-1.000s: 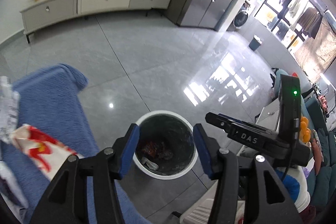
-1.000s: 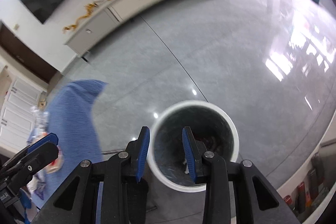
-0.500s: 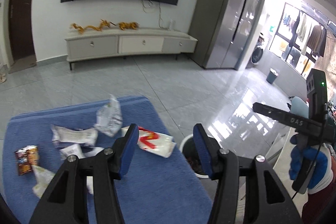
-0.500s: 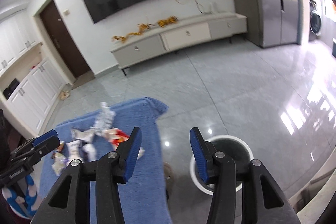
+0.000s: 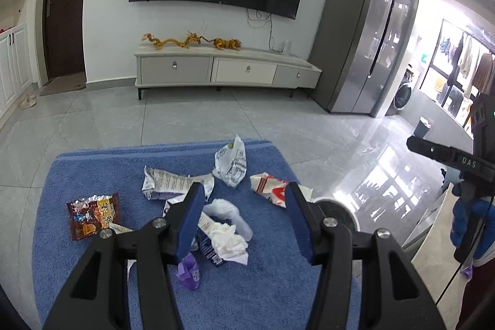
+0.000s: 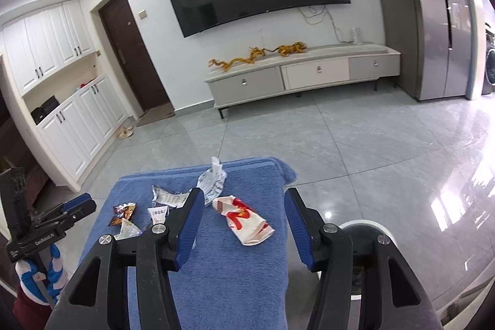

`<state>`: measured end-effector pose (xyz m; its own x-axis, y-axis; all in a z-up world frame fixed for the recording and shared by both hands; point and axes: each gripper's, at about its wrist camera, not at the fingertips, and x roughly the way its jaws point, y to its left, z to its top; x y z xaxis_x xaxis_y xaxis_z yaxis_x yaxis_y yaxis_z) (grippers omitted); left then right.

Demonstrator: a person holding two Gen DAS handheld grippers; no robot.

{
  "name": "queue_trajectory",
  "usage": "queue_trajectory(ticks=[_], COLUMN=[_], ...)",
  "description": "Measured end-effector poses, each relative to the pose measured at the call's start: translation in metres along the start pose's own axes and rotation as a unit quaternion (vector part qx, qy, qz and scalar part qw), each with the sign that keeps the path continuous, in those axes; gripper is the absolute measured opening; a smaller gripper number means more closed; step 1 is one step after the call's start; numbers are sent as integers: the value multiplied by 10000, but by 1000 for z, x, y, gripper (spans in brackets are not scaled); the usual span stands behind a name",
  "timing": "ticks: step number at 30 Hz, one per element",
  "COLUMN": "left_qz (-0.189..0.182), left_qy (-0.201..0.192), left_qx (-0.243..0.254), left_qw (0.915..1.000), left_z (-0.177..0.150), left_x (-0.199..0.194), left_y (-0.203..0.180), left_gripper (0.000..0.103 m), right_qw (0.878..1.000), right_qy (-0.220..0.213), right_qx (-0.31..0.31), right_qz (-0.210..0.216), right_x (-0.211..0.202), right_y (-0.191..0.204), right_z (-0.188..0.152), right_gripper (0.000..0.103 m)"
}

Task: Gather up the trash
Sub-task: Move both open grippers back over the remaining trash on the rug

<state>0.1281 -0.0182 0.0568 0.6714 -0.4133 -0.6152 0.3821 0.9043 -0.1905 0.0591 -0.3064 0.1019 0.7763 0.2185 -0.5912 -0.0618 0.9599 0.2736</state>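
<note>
trash: we see wrappers scattered on the blue mat [image 5: 92, 175], none picked up yet.
red-and-white wrapper [image 6: 244, 218]: nearest piece to our right gripper [image 6: 241, 228], lying at 12 o'clock between its spread fingers; its long axis runs roughly 10 to 4 o'clock.
white tissue wad [image 5: 229, 240]: sits at 12 o'clock, low between the fingers of our left gripper [image 5: 244, 221], touching a dark blue packet under it.
left gripper state: fingers wide apart, holding nothing.
right gripper state: fingers wide apart, holding nothing.
other pieces: silver wrapper [image 5: 176, 181] at 11 o'clock of the left gripper, brown snack packet [image 5: 92, 214] at 9 o'clock, purple scrap [image 5: 188, 268] by the left finger.
bin [image 6: 368, 229]: white-rimmed, on the floor at 3 o'clock of the mat, just beside its edge.
judgement: we reckon the right hand suits the red-and-white wrapper, closing across its short side; the left suits the tissue.
</note>
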Motion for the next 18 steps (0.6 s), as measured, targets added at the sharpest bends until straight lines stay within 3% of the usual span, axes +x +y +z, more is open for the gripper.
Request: queue_trajectory(ticks=[9, 16, 18], left_qz=[167, 242, 264], left_qy=[861, 1208, 1259], left_qx=[517, 796, 900], left_qw=[9948, 9892, 9876], left_z=[-42, -59, -60], left_x=[80, 117, 122], left_y=[-2, 8, 9], left_gripper=[52, 51, 51], right_qw=[9978, 9924, 9905], right_qy=[569, 1062, 1159], right_qx=[-182, -226, -237], right_qz=[286, 586, 699], right_x=[72, 136, 149], right_y=[-14, -31, -33], right_z=[-20, -41, -44], right_gripper=[59, 60, 65])
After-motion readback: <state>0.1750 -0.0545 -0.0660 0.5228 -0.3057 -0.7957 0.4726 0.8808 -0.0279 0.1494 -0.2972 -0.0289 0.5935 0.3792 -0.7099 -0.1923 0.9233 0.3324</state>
